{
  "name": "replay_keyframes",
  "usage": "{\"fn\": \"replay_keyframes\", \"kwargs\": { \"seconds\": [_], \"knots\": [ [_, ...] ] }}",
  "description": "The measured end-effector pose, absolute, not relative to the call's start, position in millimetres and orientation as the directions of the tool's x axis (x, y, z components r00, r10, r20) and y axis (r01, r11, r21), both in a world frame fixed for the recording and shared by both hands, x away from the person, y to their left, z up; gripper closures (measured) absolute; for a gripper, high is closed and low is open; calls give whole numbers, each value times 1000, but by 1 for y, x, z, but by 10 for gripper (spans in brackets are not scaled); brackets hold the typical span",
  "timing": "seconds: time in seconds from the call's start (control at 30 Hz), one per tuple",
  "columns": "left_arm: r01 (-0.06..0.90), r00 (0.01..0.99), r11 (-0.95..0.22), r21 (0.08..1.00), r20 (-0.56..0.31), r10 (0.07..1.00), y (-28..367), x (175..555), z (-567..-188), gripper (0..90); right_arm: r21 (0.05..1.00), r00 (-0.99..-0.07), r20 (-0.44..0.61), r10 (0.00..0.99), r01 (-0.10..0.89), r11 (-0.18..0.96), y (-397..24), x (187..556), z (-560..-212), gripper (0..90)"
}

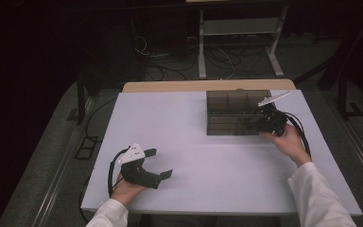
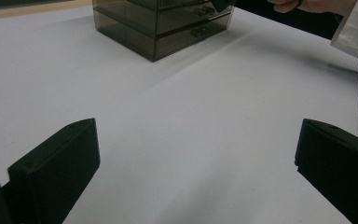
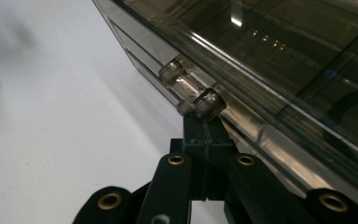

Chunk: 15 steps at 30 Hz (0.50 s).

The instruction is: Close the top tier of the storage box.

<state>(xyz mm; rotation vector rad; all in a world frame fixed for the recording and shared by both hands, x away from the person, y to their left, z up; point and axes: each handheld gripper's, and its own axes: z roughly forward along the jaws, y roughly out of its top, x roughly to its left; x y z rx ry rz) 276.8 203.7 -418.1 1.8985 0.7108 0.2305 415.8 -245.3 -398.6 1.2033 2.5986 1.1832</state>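
Smoky plastic drawer box (image 1: 231,113), handle (image 3: 193,91) half-hidden, right gripper (image 3: 204,122) fingers pressed together beneath, left gripper (image 1: 161,163) fingers spread.

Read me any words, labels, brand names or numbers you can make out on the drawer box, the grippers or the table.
None: no text can be read.
Smoky drawer box: plain panels and a clear handle, no label.
Left gripper and right gripper: black jaws and brass rivets, no markings legible.
White table: bare, no print.
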Motion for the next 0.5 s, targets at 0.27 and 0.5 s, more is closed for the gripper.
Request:
{"fn": "replay_keyframes", "kwargs": {
  "seconds": [0.27, 0.5],
  "knots": [
    [367, 808, -278, 888, -156, 568, 203, 276, -418, 0, 661, -712, 260, 652, 624, 417, -241, 409, -397, 881],
    [367, 809, -276, 888, -158, 566, 202, 276, -418, 0, 670, -709, 281, 647, 628, 397, -240, 401, -396, 805]
  ]
}}
